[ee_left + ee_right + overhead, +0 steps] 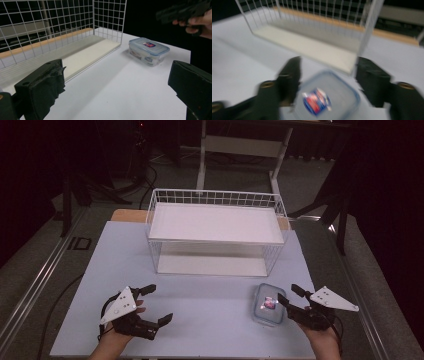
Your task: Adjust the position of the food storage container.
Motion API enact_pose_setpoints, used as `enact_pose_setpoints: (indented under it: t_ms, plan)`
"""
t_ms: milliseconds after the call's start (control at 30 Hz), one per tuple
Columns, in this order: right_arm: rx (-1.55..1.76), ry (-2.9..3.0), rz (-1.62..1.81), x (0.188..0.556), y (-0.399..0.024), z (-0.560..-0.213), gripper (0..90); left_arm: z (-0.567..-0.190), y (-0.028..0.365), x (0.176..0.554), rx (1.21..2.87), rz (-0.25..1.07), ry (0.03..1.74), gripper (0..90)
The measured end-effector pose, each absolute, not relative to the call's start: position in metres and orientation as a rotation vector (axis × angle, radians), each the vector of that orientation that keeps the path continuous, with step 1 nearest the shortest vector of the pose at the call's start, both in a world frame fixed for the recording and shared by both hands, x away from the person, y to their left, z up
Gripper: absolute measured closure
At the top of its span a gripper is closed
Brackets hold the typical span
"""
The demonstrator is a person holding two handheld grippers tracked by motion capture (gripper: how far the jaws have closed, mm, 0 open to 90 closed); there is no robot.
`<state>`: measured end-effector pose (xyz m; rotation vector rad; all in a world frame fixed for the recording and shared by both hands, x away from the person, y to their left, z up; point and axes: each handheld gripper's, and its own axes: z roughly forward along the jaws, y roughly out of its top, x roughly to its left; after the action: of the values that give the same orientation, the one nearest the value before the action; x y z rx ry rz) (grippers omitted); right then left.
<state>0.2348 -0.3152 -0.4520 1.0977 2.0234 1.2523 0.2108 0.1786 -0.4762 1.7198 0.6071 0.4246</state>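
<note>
Bearing an unreadable red-blue label: clear food box (269, 304)

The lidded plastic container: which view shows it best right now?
The left gripper view: the container is sharp and whole there, showing its clear walls, blue-rimmed lid and label. The high view gives it small, with the right tool at its edge. The right gripper view shows it blurred between that tool's jaws.

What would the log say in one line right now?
right gripper: open, jaws either side of lidded box | left gripper: open, holding nothing | wire shelf: behind box
</note>
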Motion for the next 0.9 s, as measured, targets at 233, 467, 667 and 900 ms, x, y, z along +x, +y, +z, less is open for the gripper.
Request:
enact_pose_setpoints:
  t_ms: [233, 467, 667, 900]
  plan:
    - [1.157, 2.084, 1.126, 0.234, -0.331, -0.477, 64.0, -0.477, 0.176, 0.211, 1.729, 0.416, 0.601, 1.6]
    - [1.230, 2.094, 1.038, 0.231, -0.340, -0.492, 80.7, -0.477, 0.175, 0.211, 1.726, 0.402, 0.602, 1.6]
    - [1.258, 2.205, 1.014, 0.231, -0.339, -0.505, 89.7, -0.476, 0.175, 0.211, 1.722, 0.391, 0.598, 1.6]
    - [1.263, 2.301, 0.955, 0.227, -0.334, -0.519, 89.9, -0.477, 0.173, 0.211, 1.737, 0.396, 0.588, 1.6]
